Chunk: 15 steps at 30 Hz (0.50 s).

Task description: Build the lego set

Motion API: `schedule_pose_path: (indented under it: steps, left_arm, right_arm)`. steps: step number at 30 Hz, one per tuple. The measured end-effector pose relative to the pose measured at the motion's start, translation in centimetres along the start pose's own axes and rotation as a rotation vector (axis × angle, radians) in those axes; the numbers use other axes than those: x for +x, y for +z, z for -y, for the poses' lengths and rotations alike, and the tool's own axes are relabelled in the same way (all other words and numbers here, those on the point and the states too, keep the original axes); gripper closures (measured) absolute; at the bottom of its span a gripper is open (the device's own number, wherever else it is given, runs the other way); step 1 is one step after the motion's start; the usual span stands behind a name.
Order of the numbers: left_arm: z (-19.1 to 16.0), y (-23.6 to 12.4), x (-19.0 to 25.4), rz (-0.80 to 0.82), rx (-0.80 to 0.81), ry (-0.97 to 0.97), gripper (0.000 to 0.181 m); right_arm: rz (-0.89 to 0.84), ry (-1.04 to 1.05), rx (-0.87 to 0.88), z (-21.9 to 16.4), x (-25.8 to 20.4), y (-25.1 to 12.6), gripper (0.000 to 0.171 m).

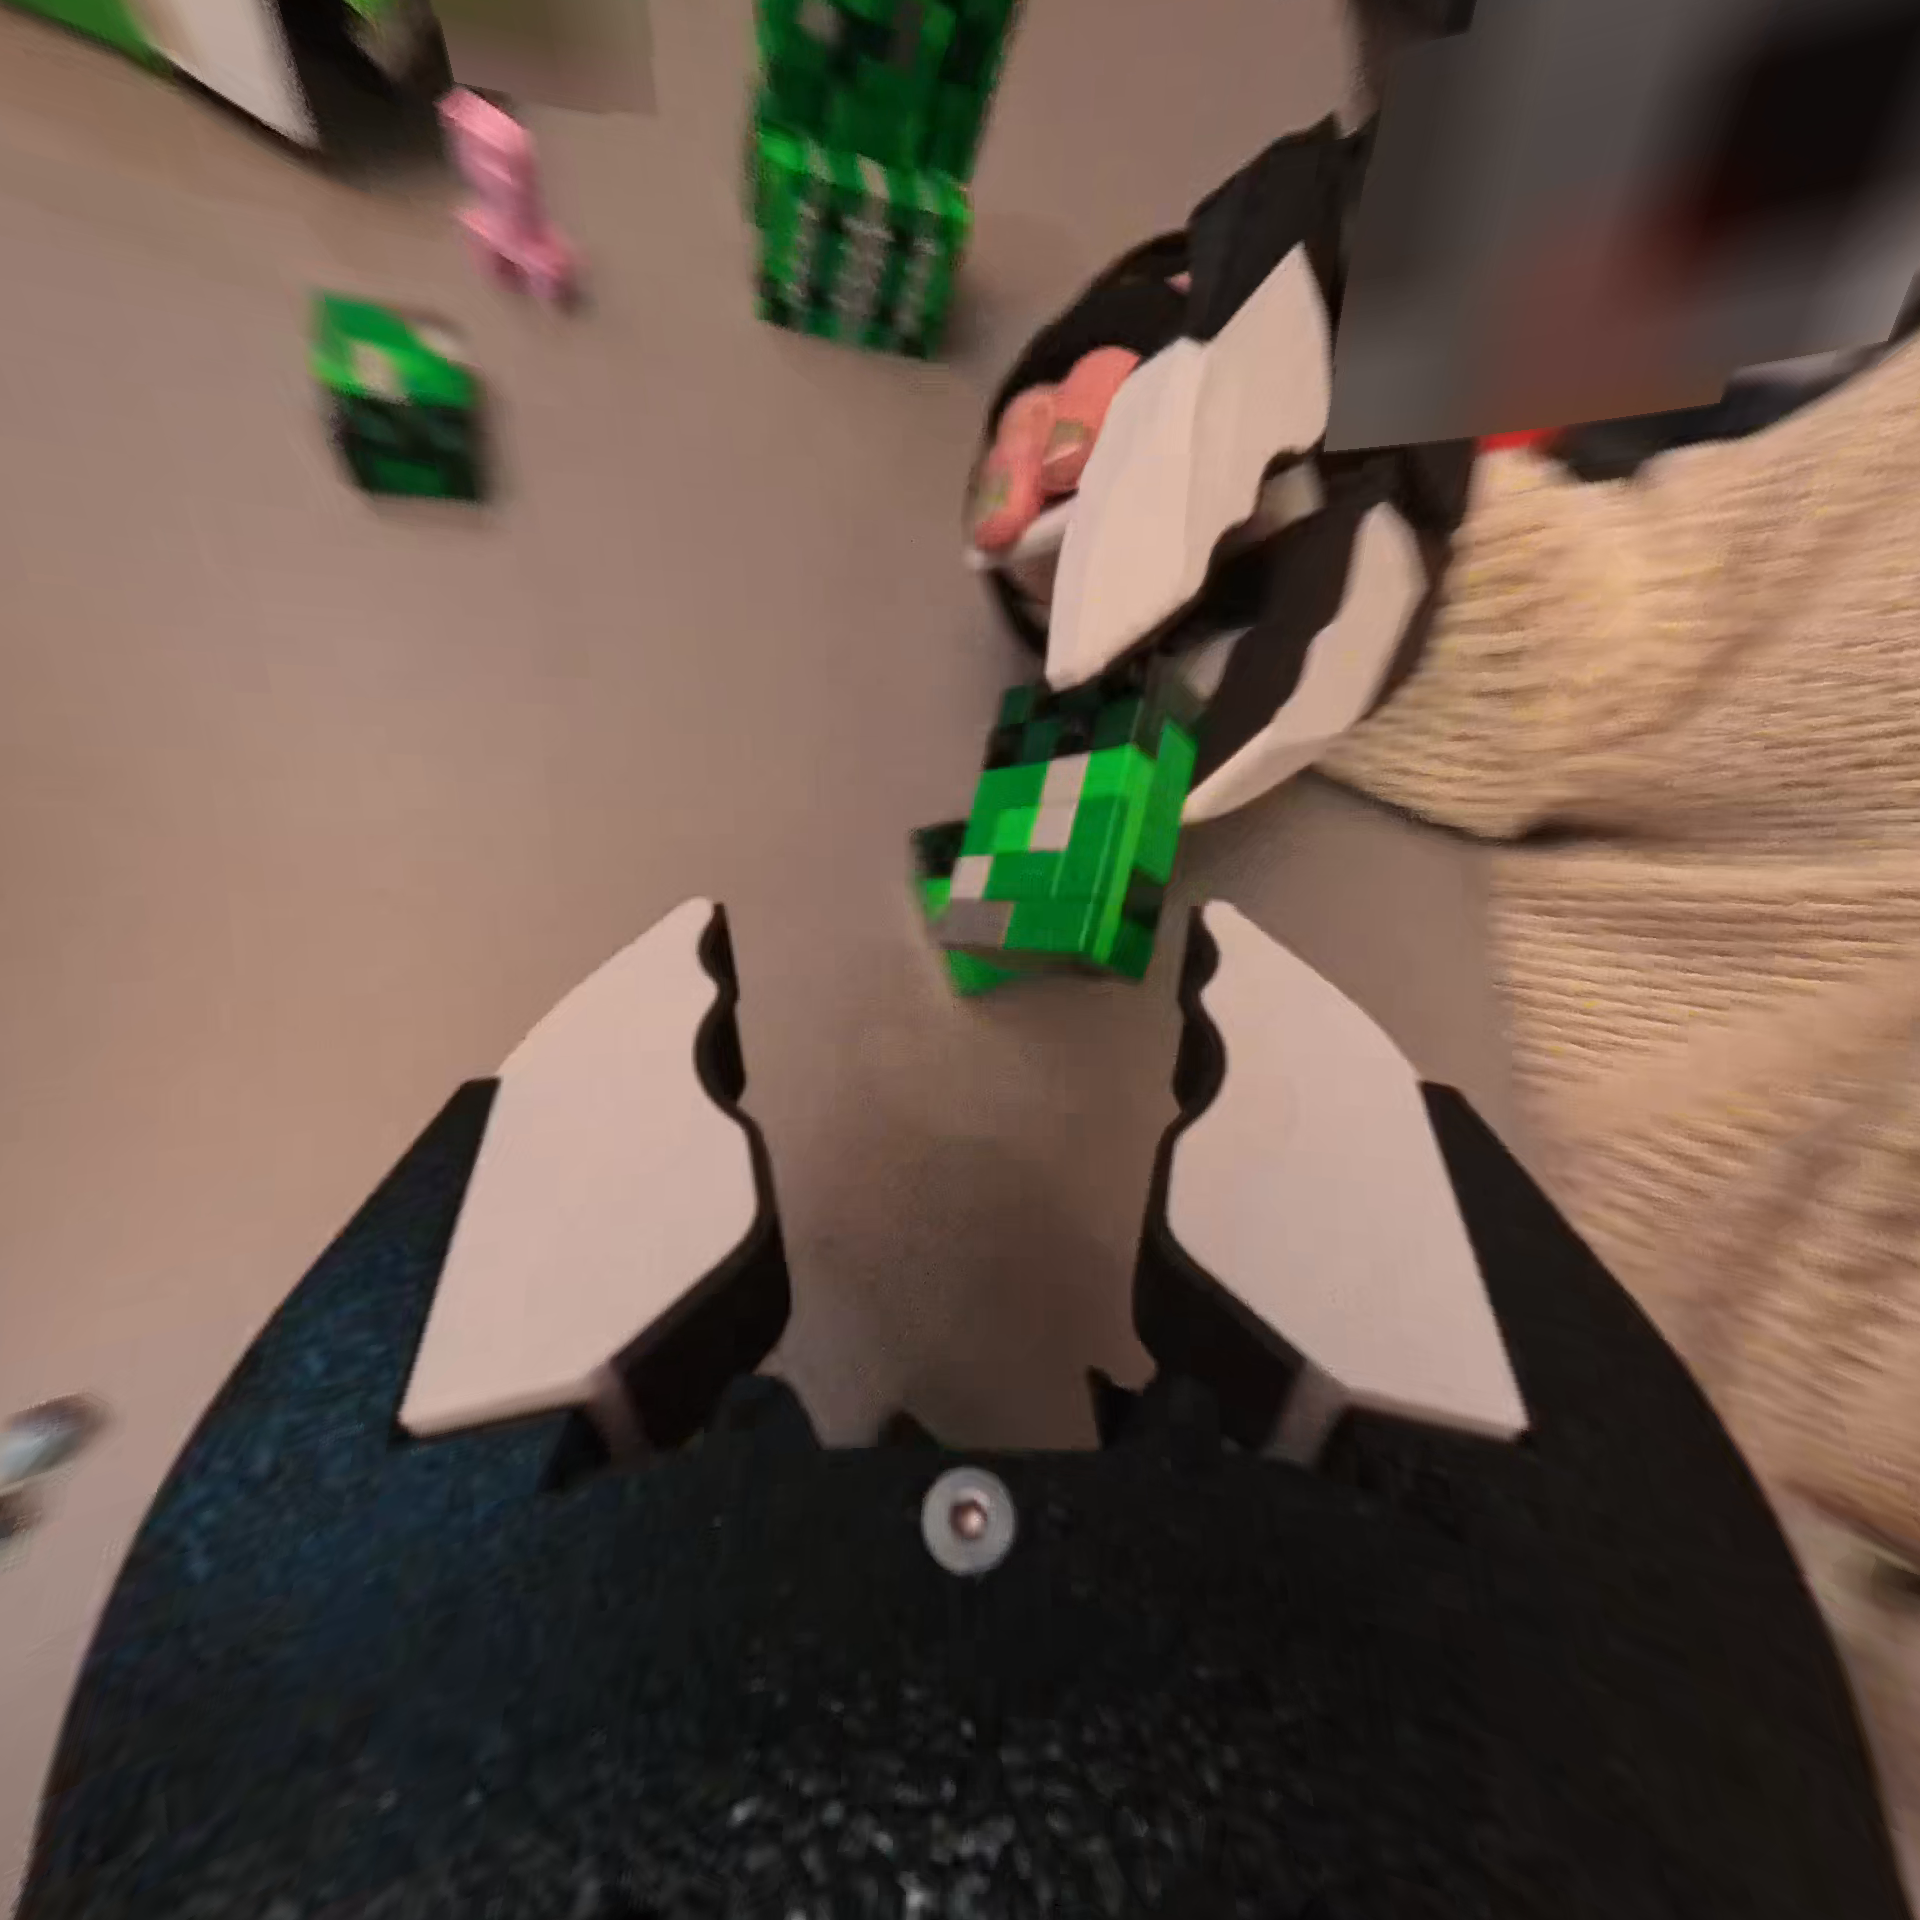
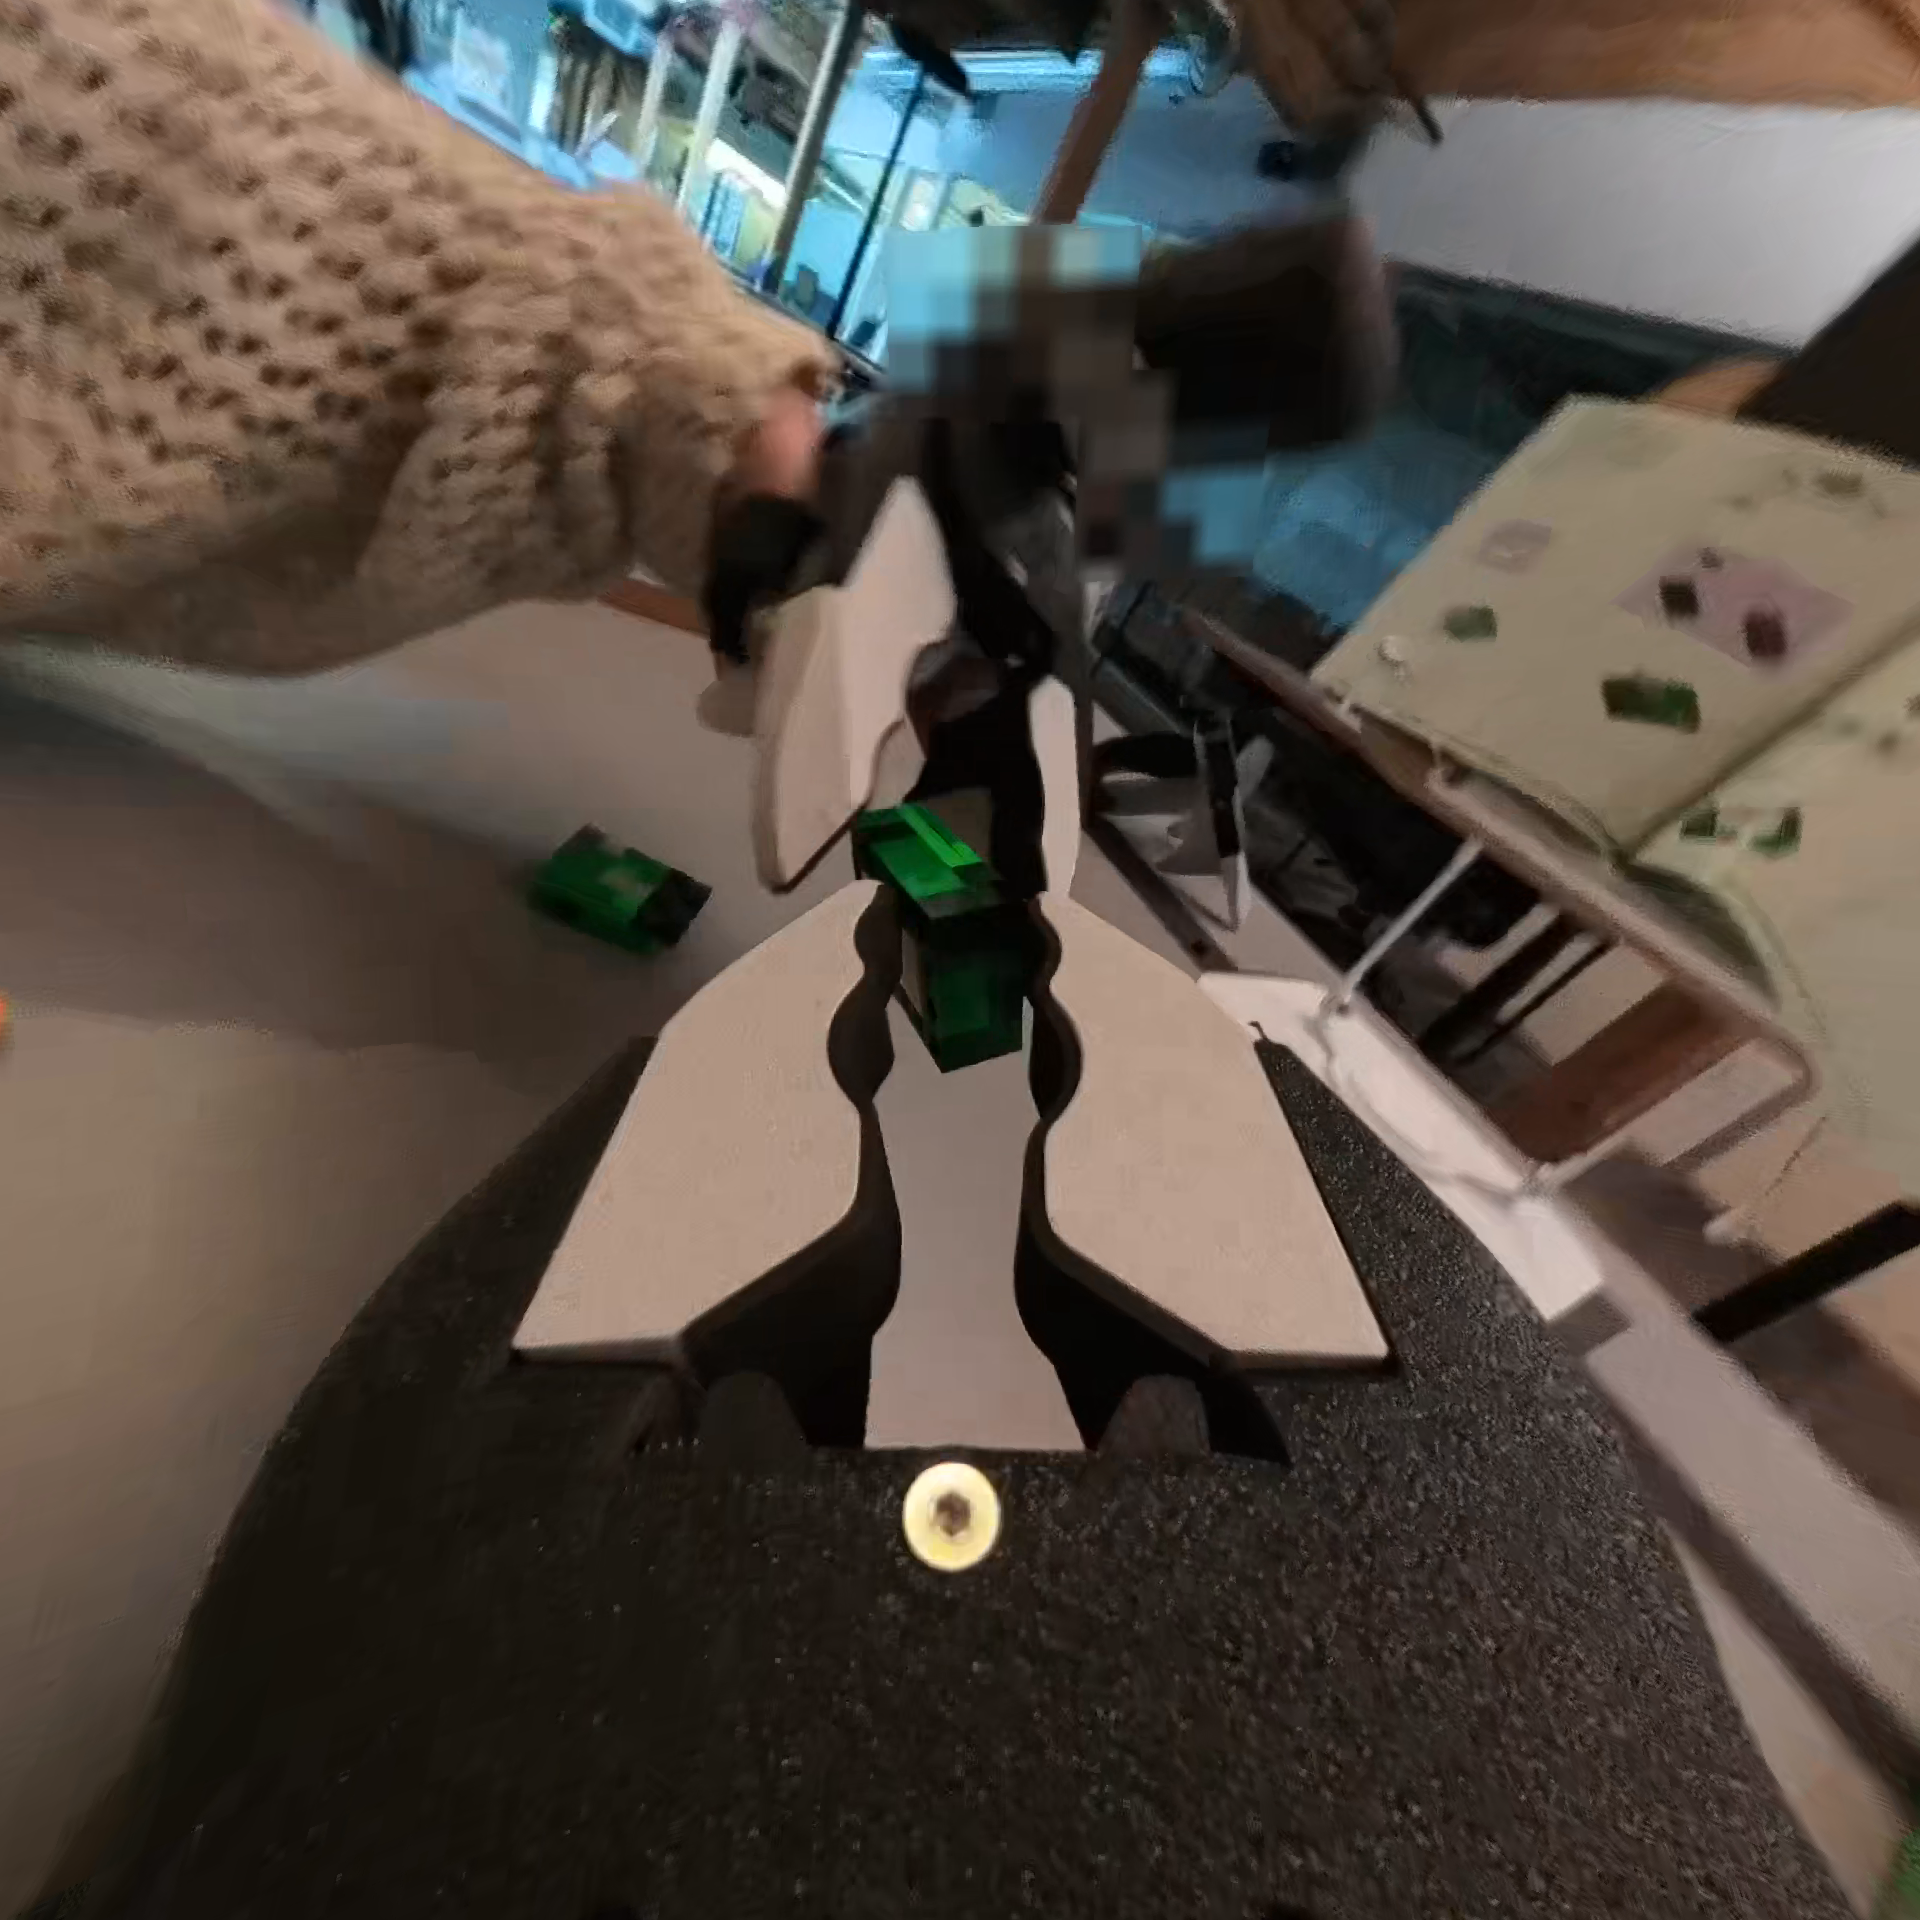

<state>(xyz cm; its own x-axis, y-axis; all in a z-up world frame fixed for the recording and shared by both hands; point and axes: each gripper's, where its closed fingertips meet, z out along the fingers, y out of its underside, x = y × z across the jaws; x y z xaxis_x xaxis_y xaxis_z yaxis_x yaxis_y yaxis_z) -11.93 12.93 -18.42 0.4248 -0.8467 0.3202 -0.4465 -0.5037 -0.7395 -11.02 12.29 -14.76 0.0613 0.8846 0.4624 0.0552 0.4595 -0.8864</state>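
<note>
My right gripper (image 2: 954,916) is shut on a green lego block (image 2: 961,982) with black and grey squares and holds it above the table. In the left wrist view the same block (image 1: 1060,862) hangs from the right gripper (image 1: 1143,696), which comes in from the upper right. My left gripper (image 1: 961,914) is open and empty, its tips just short of the block. In the right wrist view the left gripper (image 2: 935,800) faces mine, with its open jaws on either side of the block's far end.
A tall green lego build (image 1: 862,208), a small green block (image 1: 400,400) and a pink lego figure (image 1: 509,197) stand on the grey table (image 1: 312,831). An open instruction booklet (image 2: 1662,623) rests on a stand at the right. A beige knit sleeve (image 1: 1662,831) is close by. Less than 4 cm separates the two grippers' tips.
</note>
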Motion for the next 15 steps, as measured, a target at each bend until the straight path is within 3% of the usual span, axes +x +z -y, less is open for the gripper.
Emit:
schedule_pose_path:
  steps: [4,7,10,13,15]
  left_arm:
    - [2.9,-1.8,-3.0,0.706,0.117,0.530,0.096]
    - [3.6,-1.6,-2.3,1.001,0.048,0.840,0.095]
    - [3.3,0.0,-1.7,1.101,0.030,1.003,0.097]
    - [2.5,1.2,-2.6,1.132,0.018,0.983,0.100]
    - [2.8,1.5,-2.7,1.153,0.049,0.979,0.115]
  right_arm:
    - [-0.006,0.336,-0.020,-1.6,2.3,-0.7,0.149]
    - [0.019,0.531,-0.013,-2.5,3.0,-1.0,0.151]
    - [0.037,0.624,0.016,-2.6,3.2,-1.1,0.151]
    - [0.053,0.661,-0.003,-3.1,3.0,-1.0,0.152]
    - [0.061,0.684,-0.019,-3.6,2.8,-0.8,0.152]
